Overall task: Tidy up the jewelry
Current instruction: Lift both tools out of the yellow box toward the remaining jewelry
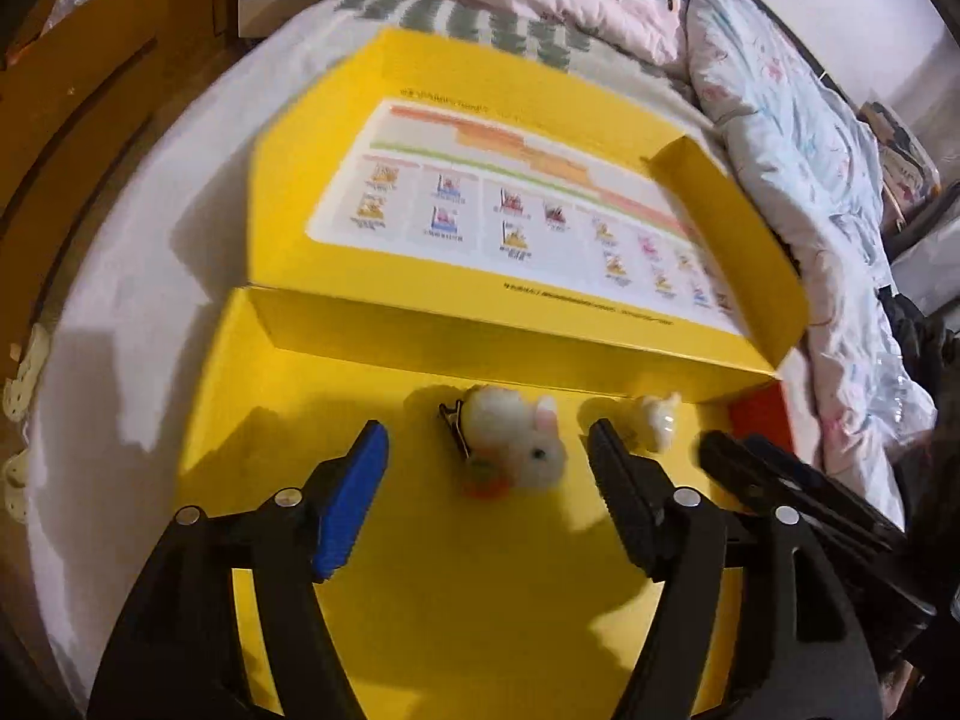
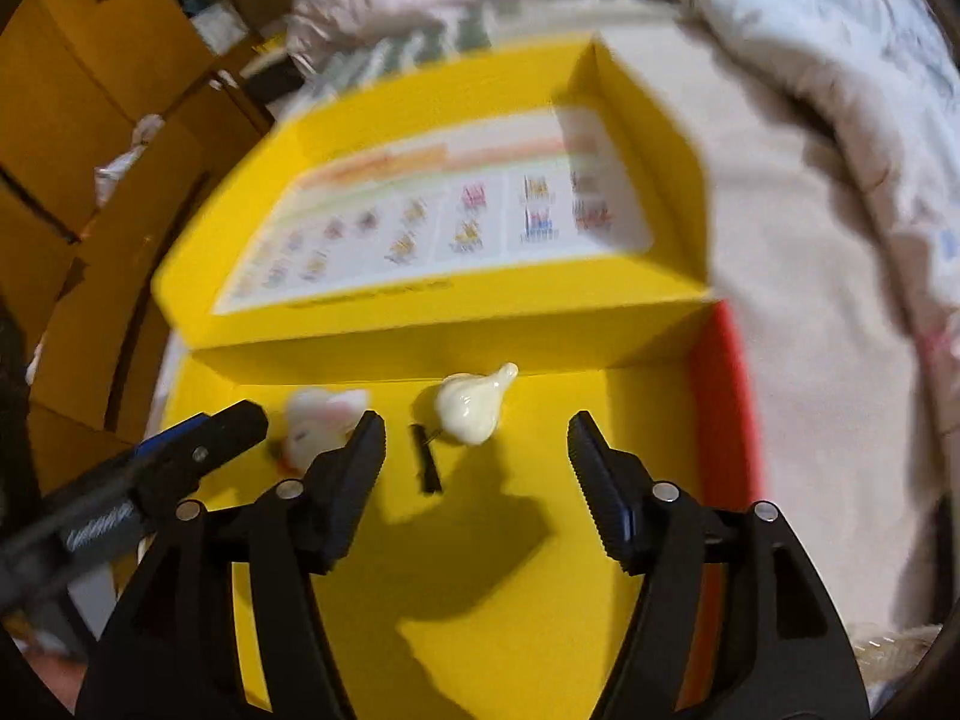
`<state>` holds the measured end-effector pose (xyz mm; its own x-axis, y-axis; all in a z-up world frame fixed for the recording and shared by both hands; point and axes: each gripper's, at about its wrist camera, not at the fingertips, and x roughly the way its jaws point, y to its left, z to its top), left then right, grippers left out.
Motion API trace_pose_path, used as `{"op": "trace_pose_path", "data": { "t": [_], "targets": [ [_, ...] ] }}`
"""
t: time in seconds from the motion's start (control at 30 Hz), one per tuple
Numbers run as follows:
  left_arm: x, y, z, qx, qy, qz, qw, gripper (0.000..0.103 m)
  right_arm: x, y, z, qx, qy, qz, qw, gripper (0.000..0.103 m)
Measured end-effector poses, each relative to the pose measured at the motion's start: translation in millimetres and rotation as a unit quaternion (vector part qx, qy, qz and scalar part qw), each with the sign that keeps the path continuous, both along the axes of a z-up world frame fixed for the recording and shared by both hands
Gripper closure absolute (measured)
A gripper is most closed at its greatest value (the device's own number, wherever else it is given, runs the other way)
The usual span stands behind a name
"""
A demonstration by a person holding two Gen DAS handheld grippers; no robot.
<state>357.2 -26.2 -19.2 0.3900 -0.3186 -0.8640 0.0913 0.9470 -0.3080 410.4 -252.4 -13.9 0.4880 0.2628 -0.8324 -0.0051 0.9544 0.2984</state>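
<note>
A fluffy white bunny hair clip [image 1: 516,441] with an orange carrot lies on the yellow box floor [image 1: 456,588], just ahead of my open, empty left gripper [image 1: 489,450]. A glossy cream clip [image 1: 657,417] lies to its right. In the right wrist view the cream clip [image 2: 471,405] sits just ahead of my open, empty right gripper [image 2: 477,441], its black clip bar beside it. The bunny clip [image 2: 318,420] shows at left, partly behind a finger. The left gripper's fingers [image 2: 198,441] enter from the left.
The yellow box's open lid [image 1: 480,204] with a printed chart stands behind the clips. A red box edge [image 2: 726,408] is at right. The box rests on a bed [image 1: 120,276] with rumpled quilts [image 1: 798,138] at back right. Wooden furniture [image 1: 72,90] is at left.
</note>
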Motion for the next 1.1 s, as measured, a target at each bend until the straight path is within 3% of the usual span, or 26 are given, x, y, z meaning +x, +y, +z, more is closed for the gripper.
{"op": "trace_pose_path", "data": {
  "t": [0.17, 0.27, 0.37, 0.5, 0.67, 0.8, 0.93, 1.03, 1.1],
  "targets": [
    [-31, -1, 42, 0.005, -0.028, -0.008, 0.9996, 0.026, -63, -26, 63, 0.006, -0.047, 0.013, 0.999, 0.028],
    [-62, -16, 62, 0.015, -0.052, -0.03, 0.9981, 0.025, -122, -65, 102, 0.0, -0.083, -0.024, 0.996, 0.022],
    [-101, -34, 70, 0.032, -0.069, -0.058, 0.9955, 0.024, -176, -103, 108, 0.024, -0.112, -0.056, 0.992, 0.017],
    [-155, -47, 63, 0.029, -0.074, -0.086, 0.9931, 0.024, -224, -151, 86, 0.034, -0.092, -0.107, 0.989, 0.017],
    [-205, -57, 45, 0.008, -0.059, -0.106, 0.9925, 0.024, -250, -189, 37, 0.037, -0.043, -0.156, 0.986, 0.017],
    [-224, -68, 26, 0.003, -0.038, -0.119, 0.9922, 0.024, -264, -194, -3, 0.005, 0.025, -0.164, 0.986, 0.019],
    [-225, -81, 8, 0.019, -0.018, -0.134, 0.9907, 0.024, -266, -199, -12, -0.01, 0.04, -0.158, 0.987, 0.02],
    [-222, -90, -2, 0.021, -0.004, -0.148, 0.9888, 0.024, -265, -204, -22, -0.005, 0.058, -0.149, 0.987, 0.029],
    [-224, -93, -6, 0.02, 0.003, -0.155, 0.9878, 0.024, -263, -204, -30, -0.003, 0.072, -0.139, 0.988, 0.041]
  ]
}}
